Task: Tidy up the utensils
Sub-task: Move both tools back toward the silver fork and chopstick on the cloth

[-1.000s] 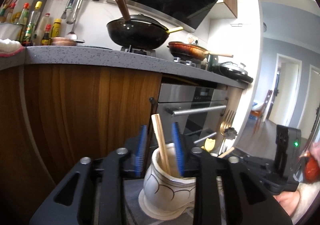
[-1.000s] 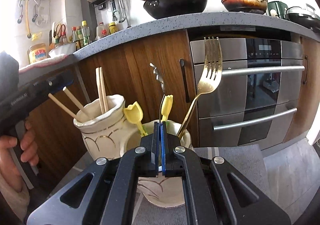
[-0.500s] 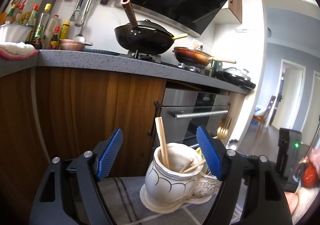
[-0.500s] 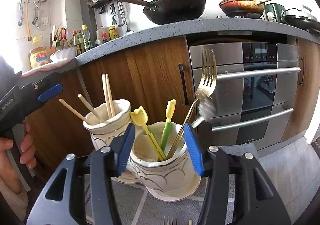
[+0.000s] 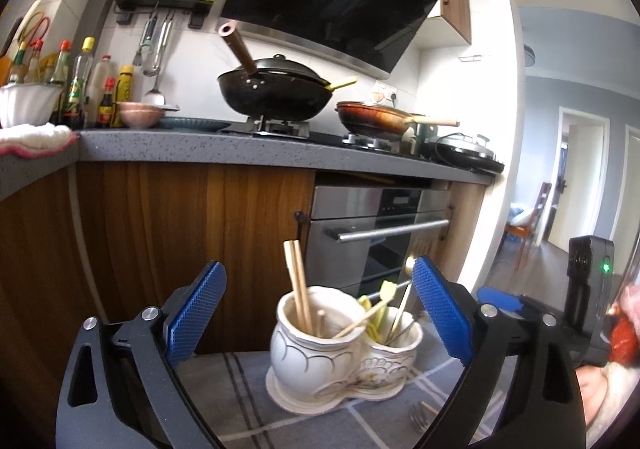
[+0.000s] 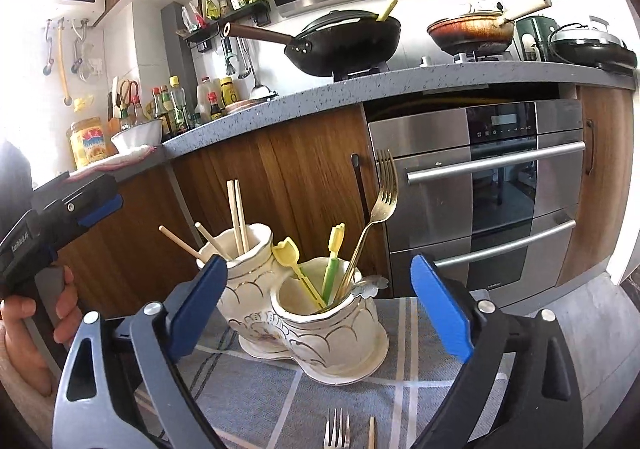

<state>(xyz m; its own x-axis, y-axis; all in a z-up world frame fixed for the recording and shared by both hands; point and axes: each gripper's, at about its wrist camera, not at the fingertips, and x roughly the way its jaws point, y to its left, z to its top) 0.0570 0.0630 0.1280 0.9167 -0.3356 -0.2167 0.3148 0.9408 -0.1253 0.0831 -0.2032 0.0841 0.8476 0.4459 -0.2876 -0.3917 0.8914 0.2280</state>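
A white ceramic double-pot utensil holder (image 5: 340,361) (image 6: 312,313) stands on a grey checked cloth (image 6: 280,389). One pot holds wooden chopsticks (image 5: 298,293) (image 6: 238,217). The other holds a gold fork (image 6: 380,205), yellow and green plastic picks (image 6: 298,269) and a spoon (image 6: 370,283). My left gripper (image 5: 316,317) is open and empty, back from the holder. My right gripper (image 6: 318,309) is open and empty, also back from it. A second fork (image 6: 336,431) (image 5: 418,415) and a chopstick (image 6: 372,431) lie on the cloth near the front.
Wooden cabinets (image 5: 160,241) and a steel oven (image 6: 500,189) stand behind the cloth. The counter above carries a black wok (image 5: 276,93), a pan (image 5: 384,119) and bottles (image 5: 84,89). A doorway (image 5: 576,189) opens at the right.
Both grippers opened and drew back from the holder. The left released the chopsticks into one pot; the right released the spoon into the other pot.
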